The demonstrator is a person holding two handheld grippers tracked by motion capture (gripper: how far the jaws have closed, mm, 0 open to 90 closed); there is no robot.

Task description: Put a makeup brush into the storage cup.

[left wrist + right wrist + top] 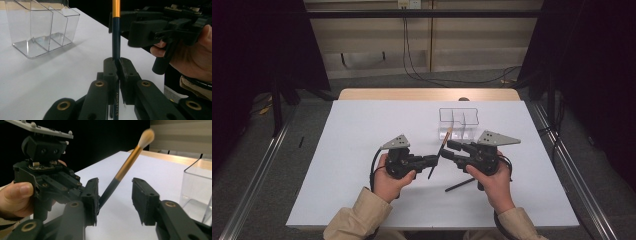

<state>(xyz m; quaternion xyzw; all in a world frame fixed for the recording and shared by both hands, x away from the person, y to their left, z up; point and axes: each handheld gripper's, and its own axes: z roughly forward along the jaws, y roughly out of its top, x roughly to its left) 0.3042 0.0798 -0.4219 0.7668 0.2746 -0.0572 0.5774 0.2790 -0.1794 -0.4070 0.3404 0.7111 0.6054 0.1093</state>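
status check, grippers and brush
Left gripper shut on brush. Right gripper open around it, pads not pressing. Organizer beyond; second brush on table, clear.

A white-topped table with a pale wooden far edge stands on grey carpet, metal rails flanking it, black curtains hanging on either side, and black cables trailing down a beige panelled wall behind.

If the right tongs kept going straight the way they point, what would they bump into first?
Probably the makeup brush: its dark handle already stands between the right tongs, held by the left tongs, which come next.
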